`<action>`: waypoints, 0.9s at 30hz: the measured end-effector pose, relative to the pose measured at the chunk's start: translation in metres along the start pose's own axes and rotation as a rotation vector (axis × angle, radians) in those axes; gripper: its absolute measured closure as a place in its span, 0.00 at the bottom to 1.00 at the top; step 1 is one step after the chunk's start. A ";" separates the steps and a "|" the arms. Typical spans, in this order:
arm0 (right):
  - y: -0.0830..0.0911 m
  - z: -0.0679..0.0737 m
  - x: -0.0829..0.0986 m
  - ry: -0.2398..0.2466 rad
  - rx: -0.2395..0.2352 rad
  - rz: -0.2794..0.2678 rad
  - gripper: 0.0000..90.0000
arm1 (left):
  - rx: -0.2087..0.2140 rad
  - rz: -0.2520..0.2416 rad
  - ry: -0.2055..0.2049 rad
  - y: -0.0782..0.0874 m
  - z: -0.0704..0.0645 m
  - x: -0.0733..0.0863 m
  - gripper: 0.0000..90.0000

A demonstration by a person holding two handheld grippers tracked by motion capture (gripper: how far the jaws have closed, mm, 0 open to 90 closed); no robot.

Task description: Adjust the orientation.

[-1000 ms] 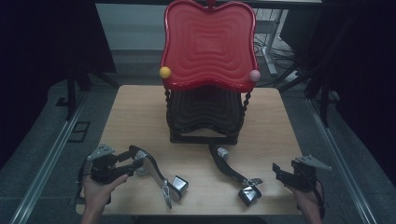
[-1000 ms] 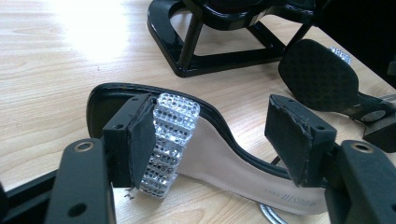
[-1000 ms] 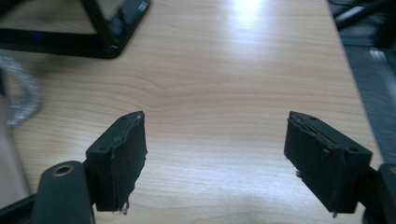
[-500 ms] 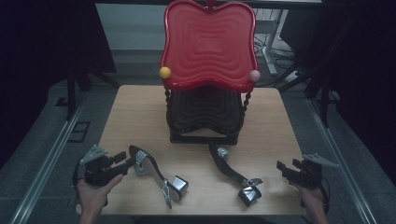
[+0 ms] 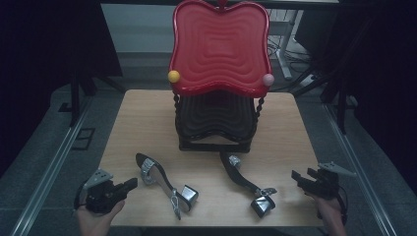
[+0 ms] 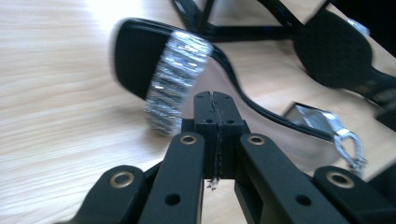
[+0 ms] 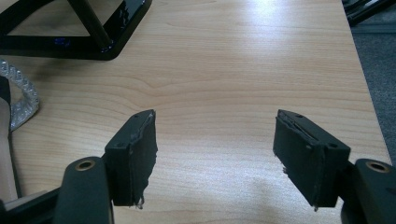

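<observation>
Your left gripper (image 5: 129,185) is closed empty, right gripper (image 5: 296,177) spread, both over the wood table (image 5: 147,123) on grey floor (image 5: 44,162), near two sandals (image 5: 164,182).

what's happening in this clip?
A person holds a gripper in each hand at the near edge of the table. Two black heeled sandals lie between them, in front of a two-tier red and black rack. The left gripper is shut, pointing at the left sandal. The right gripper is open over bare wood beside the right sandal. Neither sandal is held.
</observation>
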State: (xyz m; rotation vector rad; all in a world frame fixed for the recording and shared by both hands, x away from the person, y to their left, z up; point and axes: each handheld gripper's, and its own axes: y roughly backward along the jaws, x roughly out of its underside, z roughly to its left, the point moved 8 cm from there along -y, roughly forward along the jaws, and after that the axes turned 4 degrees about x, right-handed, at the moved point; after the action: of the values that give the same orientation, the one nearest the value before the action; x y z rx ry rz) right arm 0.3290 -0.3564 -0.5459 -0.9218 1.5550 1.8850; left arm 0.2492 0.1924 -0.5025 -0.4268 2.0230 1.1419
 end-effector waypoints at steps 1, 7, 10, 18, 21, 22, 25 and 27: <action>0.000 0.000 0.000 0.000 0.000 -0.001 0.34 | 0.003 0.002 -0.006 -0.001 -0.003 -0.001 1.00; -0.001 -0.001 0.004 -0.013 0.017 0.014 0.34 | 0.010 0.047 -0.039 -0.014 -0.010 -0.003 1.00; -0.003 0.000 0.006 -0.004 0.023 0.029 0.35 | 0.006 0.053 -0.037 -0.017 -0.010 -0.005 1.00; -0.006 0.003 0.007 0.016 0.022 0.039 0.35 | 0.041 0.092 -0.061 -0.042 -0.023 -0.001 1.00; -0.006 0.003 0.008 0.024 0.026 0.041 0.35 | 0.054 0.090 -0.059 -0.051 -0.028 -0.001 1.00; -0.006 0.003 0.008 0.025 0.027 0.042 0.35 | 0.056 0.100 -0.063 -0.056 -0.031 -0.002 1.00; -0.007 0.004 0.009 0.033 0.026 0.046 0.35 | 0.062 0.114 -0.089 -0.066 -0.040 -0.004 1.00; -0.007 0.005 0.009 0.040 0.028 0.048 0.35 | 0.056 0.138 -0.111 -0.074 -0.044 -0.005 1.00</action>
State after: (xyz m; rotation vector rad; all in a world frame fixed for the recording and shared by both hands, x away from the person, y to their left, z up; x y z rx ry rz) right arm 0.3278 -0.3504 -0.5570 -0.9226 1.6365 1.8840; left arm 0.2777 0.1151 -0.5278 -0.1936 2.0064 1.1628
